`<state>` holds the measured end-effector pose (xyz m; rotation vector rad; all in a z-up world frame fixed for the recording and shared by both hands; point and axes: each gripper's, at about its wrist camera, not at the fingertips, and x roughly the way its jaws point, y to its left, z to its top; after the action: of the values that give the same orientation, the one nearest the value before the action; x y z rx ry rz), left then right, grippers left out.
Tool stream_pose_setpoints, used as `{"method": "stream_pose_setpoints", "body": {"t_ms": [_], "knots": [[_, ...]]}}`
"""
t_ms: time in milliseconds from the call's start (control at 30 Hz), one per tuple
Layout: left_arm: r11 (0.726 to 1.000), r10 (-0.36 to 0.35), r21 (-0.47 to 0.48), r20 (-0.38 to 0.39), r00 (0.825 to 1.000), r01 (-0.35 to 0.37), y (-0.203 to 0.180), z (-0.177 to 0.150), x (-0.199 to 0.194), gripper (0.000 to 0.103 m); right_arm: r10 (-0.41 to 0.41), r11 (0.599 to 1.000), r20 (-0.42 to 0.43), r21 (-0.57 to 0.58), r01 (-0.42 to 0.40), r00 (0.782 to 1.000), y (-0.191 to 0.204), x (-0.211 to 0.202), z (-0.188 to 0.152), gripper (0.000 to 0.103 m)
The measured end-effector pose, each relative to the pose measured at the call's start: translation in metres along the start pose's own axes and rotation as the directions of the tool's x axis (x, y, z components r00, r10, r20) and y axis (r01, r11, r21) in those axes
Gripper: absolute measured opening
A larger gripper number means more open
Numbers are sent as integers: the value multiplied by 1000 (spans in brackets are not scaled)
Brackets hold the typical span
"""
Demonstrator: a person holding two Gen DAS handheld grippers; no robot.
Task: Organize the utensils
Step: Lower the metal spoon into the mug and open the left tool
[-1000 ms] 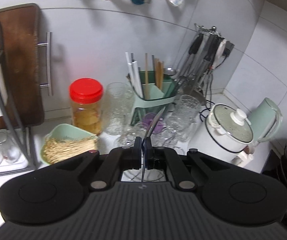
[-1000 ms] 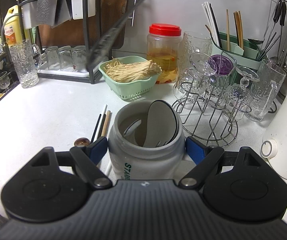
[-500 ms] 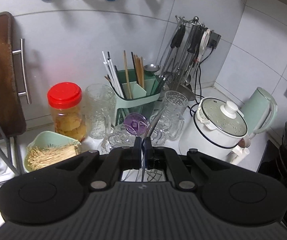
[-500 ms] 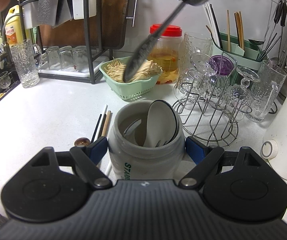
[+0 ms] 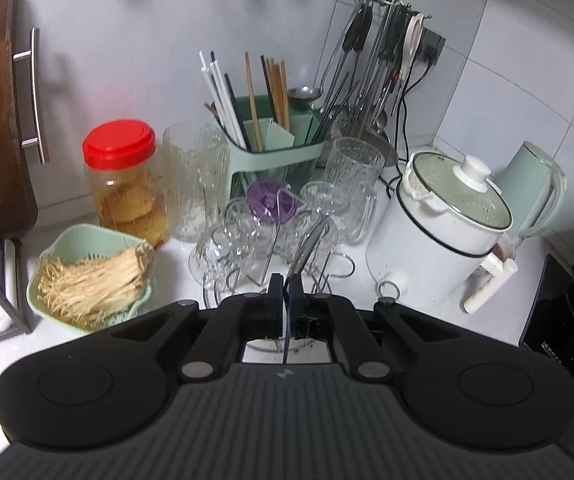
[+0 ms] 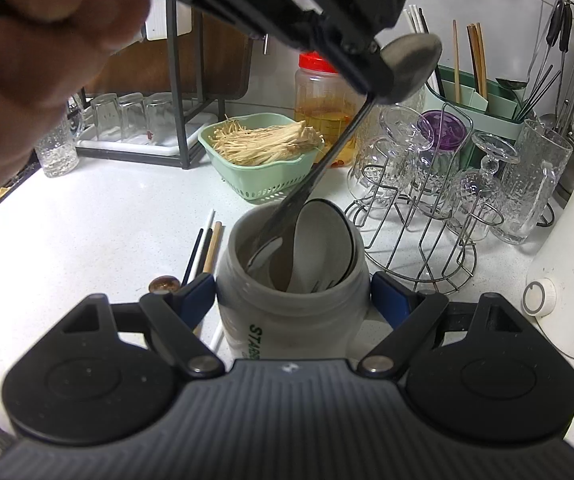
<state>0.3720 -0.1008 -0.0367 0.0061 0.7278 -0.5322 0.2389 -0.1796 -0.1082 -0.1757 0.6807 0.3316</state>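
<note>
Spoon (image 6: 327,168): pinched in closed left gripper (image 5: 286,294), long axis slanting down, tip inside mug (image 6: 293,304) clamped by right gripper (image 6: 293,300) fingers (image 6: 194,294).

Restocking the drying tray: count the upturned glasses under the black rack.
3, side by side on the white tray: left glass, middle glass, right glass. The left hand may hide more.
</note>
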Motion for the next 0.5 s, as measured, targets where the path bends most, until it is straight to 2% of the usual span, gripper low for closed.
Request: {"method": "stream_pose_setpoints", "body": {"t_ms": [267,500], "knots": [[1000,23,-11,-45,999,-23,2,-6,-11,3,-2,1000,3,4,2,1000,0,1,1,87],[999,10,-52,-125,992,-16,3,-19,-31,3,-2,1000,3,1,2,1000,-1,1,0,87]]}}
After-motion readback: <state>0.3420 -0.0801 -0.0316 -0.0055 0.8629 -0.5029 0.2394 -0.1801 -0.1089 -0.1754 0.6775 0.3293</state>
